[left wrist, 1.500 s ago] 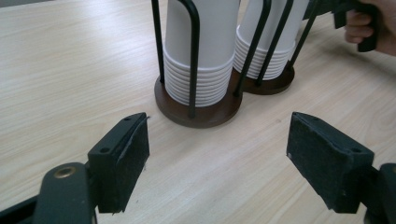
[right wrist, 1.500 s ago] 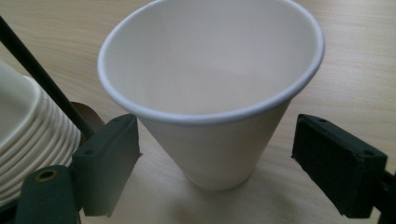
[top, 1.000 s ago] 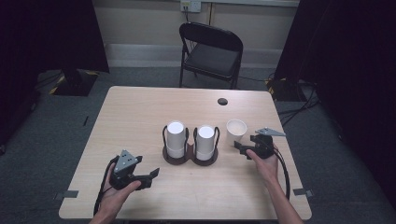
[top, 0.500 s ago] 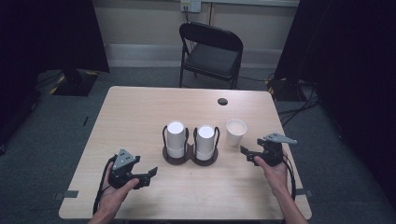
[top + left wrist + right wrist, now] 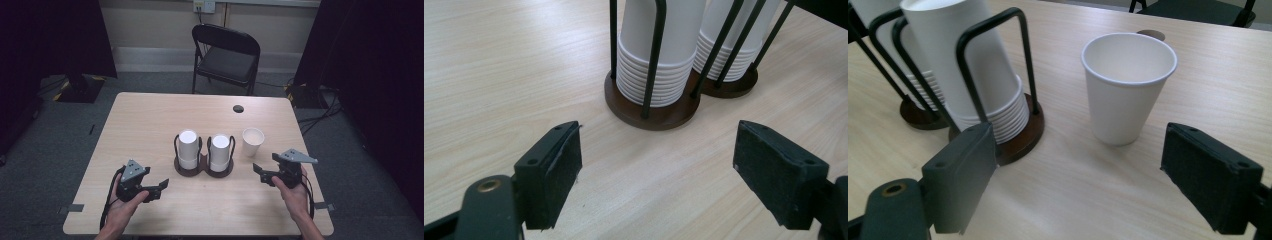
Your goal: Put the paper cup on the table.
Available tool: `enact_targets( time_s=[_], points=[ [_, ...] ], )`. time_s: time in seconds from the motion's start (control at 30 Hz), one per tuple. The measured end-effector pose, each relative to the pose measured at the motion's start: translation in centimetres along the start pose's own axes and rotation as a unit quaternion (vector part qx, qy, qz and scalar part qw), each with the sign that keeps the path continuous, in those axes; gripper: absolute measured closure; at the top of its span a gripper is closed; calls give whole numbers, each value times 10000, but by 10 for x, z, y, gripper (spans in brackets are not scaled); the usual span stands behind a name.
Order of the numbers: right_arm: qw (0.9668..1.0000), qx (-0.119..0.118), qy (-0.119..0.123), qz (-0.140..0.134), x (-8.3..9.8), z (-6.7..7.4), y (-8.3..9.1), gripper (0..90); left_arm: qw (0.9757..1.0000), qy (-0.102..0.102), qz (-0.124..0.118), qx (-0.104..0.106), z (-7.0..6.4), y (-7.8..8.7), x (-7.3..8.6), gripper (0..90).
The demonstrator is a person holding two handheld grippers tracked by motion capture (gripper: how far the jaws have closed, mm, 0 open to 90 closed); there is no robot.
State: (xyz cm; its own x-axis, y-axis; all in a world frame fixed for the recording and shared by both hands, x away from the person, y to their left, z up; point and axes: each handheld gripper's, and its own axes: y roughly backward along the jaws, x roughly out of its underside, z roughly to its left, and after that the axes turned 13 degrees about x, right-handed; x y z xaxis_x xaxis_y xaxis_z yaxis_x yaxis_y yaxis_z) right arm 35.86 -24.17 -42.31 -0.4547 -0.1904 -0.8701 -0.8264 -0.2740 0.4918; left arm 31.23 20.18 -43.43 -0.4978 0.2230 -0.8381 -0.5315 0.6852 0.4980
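- Left gripper (image 5: 159,186): jaws spread wide, nothing between them, resting low at the near left of the pale wood-grain laminate table (image 5: 145,125). It faces the left stack of white paper cups in its black wire holder on a round dark wooden base (image 5: 188,150), well short of it.
- The left gripper view shows that stack upside down, its rolled rims forming tight ridges just above the base (image 5: 651,65). Thin wire uprights flank it, so a grasp would have to pass between or above them.
- Right stack of white paper cups in a matching wire holder (image 5: 220,152): stands touching or just beside the first; same build.
- Single white paper cup, upright and empty (image 5: 253,142): stands on the table just right of the right holder, apart from it. Tapered wall, rolled lip, matte paper; judged light and easily crushed.
- Right gripper (image 5: 260,172): jaws fully apart, empty, near the single cup with its mouth towards it (image 5: 1075,165).
- Recommendation: centre the cup between the pads, take it at mid-wall below the lip, close gently, and keep the left pad clear of the wire hoop.
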Motion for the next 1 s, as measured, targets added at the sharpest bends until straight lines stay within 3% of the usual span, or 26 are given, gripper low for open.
enact_targets(
  time_s=[0.3,0.4,0.47,0.7,0.83,1.0],
  points=[
    [9998,-171,127,38,0,24,17,139,10000,21,-4,-1,1,0,1,201],
    [9991,-309,157,238,3,31,21,139,10000,17,1,12,1,1,1,202],
    [9990,-281,264,232,6,35,24,139,10000,-16,5,14,0,0,1,206],
    [9994,-310,133,31,22,41,31,140,10000,-39,27,62,1,0,1,208],
    [9993,-240,253,130,32,44,29,142,10000,-55,12,40,2,1,2,208],
    [9993,-226,175,250,37,40,23,146,10000,-18,69,49,1,-2,4,208]
  ],
)
